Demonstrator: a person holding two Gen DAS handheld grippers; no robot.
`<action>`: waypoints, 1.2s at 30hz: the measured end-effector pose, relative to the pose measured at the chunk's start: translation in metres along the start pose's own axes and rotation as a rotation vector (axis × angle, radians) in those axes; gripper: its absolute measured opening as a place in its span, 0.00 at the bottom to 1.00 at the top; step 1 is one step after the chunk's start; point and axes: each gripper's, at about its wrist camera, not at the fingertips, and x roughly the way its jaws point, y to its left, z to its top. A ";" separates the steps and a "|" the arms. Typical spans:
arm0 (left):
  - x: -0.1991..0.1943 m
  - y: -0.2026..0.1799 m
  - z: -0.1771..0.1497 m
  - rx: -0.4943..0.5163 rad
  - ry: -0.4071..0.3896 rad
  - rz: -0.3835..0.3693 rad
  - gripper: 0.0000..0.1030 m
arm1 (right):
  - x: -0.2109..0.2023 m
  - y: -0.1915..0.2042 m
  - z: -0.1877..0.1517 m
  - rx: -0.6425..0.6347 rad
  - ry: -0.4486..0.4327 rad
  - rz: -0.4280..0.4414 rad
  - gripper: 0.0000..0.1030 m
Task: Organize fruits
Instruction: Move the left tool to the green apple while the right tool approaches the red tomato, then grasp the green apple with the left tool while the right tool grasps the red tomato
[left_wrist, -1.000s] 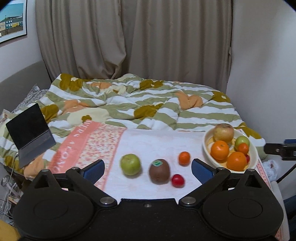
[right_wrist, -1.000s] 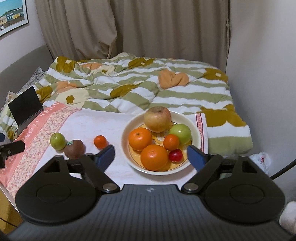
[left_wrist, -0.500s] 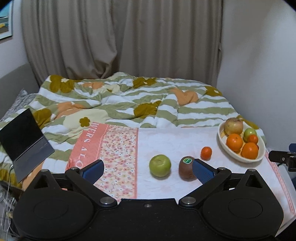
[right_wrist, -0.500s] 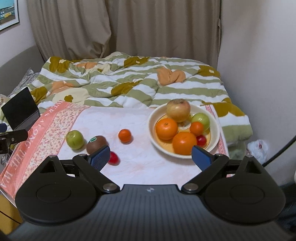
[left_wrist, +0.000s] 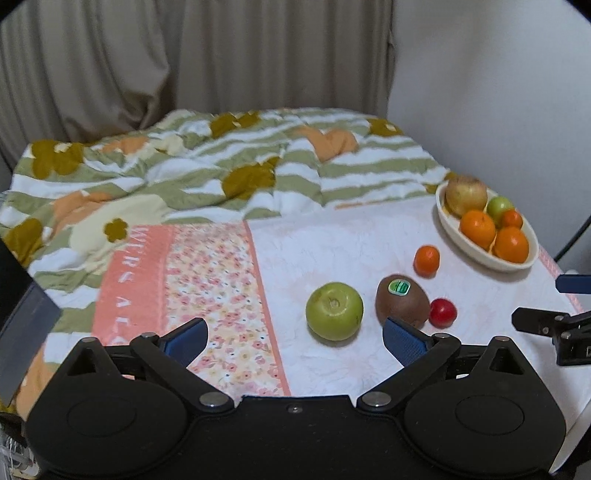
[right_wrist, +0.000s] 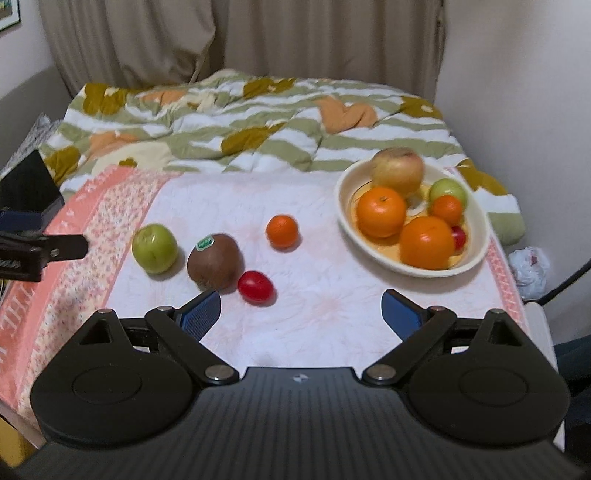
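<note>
Four loose fruits lie on a white quilted cloth (right_wrist: 332, 295) with a pink floral border, spread over the foot of a bed. From left to right they are a round green apple (left_wrist: 334, 311) with its stem dimple facing up, a brown egg-shaped kiwi (left_wrist: 402, 301) with a green sticker, a small red tomato (left_wrist: 442, 312) touching the kiwi, and a small orange mandarin (left_wrist: 426, 261) set farther back. The kiwi's long axis runs roughly from near-left to far-right, sticker side up.

A cream oval ceramic bowl (right_wrist: 476, 254) sits at the cloth's far right. It holds a large yellowish-red apple, two oranges, a mandarin, a green apple and something small and red.

The left hand-held gripper (left_wrist: 295, 338) hovers low before the green apple, its blue-padded fingers spread wide and holding nothing. The right hand-held gripper (right_wrist: 301, 314) is likewise wide apart and empty, near the tomato.

Only the right view shows the red item in the bowl, largely hidden behind an orange, and a crumpled white bag (right_wrist: 529, 266) beside the bed. In the left view, the right fingertip covers the kiwi's near edge. A dark laptop (right_wrist: 27, 192) is cut off at the left. Both views are slightly blurred.
</note>
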 end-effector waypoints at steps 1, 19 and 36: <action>0.007 0.001 0.000 0.006 0.010 -0.006 0.99 | 0.006 0.003 0.000 -0.014 0.008 0.002 1.00; 0.094 -0.021 0.010 0.055 0.128 -0.065 0.73 | 0.081 0.009 -0.001 -0.141 0.110 0.061 0.92; 0.091 -0.019 0.002 0.035 0.141 -0.034 0.56 | 0.100 0.017 0.002 -0.198 0.143 0.164 0.60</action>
